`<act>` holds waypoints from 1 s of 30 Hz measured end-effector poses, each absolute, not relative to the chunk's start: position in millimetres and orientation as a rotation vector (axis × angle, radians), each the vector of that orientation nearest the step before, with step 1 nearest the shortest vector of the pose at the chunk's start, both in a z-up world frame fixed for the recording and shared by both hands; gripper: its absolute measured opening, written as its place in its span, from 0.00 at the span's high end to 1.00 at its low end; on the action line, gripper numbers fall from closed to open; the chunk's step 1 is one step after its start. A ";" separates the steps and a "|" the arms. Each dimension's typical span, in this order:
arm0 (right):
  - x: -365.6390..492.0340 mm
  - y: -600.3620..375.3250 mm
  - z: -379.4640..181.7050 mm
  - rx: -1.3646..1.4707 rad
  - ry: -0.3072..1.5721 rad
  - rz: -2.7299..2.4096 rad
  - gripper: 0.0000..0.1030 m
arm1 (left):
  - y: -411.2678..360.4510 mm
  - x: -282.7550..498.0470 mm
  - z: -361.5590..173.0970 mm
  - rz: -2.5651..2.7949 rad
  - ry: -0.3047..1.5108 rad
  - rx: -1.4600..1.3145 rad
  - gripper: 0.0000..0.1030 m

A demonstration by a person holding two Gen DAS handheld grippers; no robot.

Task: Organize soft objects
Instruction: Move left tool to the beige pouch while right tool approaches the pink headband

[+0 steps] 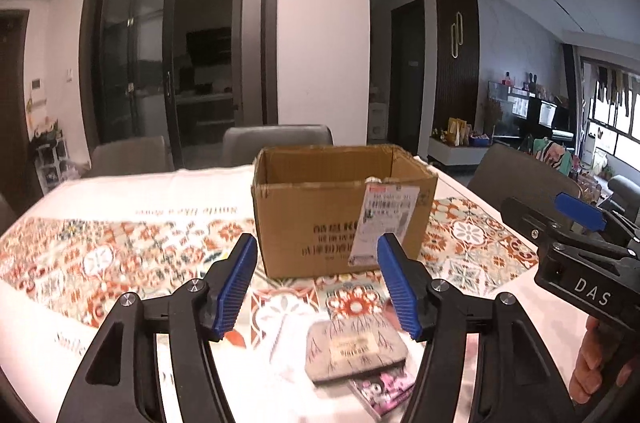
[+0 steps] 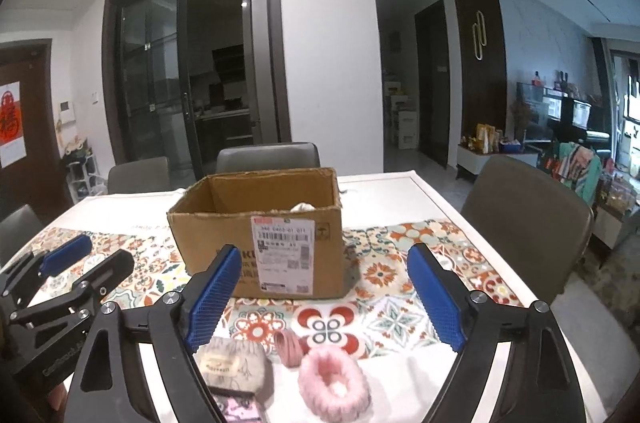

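Both claws, left claw (image 1: 318,283) and right claw (image 2: 324,297), gape wide and hold nothing; the grey pouch (image 2: 234,369) and pink scrunchie (image 2: 334,381) lie on the counter (image 2: 404,191) just before the cardboard box (image 2: 260,223); we should straddle one fully, pinch mid-body, then lift clear of the rim

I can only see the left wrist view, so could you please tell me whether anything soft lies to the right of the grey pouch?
Observer: Yes, a fluffy pink scrunchie lies just right of the grey pouch.
Operator: Is anything else near it?
Observer: A smaller pink ribbed band sits just beyond it, toward the cardboard box.
Operator: Is the box empty?
Observer: No, something pale shows inside near the front wall; I cannot tell what it is.
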State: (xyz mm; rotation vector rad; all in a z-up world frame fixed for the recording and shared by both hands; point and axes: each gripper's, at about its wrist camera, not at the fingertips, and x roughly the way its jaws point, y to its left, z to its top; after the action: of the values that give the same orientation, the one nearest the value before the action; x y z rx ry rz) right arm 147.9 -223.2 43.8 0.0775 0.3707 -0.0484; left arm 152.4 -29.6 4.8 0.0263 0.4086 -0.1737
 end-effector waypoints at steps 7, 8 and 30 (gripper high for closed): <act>133.3 -221.7 29.4 0.054 0.386 -0.061 0.16 | -26.3 135.8 -19.9 -0.149 0.485 -0.013 0.40; 131.5 -222.2 26.9 0.056 0.389 -0.061 0.16 | -26.1 133.1 -24.0 -0.146 0.499 -0.017 0.40; 132.2 -223.4 -33.6 0.099 0.584 -0.056 0.16 | -25.9 139.4 -72.2 -0.134 0.626 -0.041 0.40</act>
State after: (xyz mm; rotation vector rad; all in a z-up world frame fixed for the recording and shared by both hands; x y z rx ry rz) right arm 132.2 -223.4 -33.6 0.0989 0.5843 -0.0560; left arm 139.4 -25.9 -72.2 -0.0412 0.6259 -0.1336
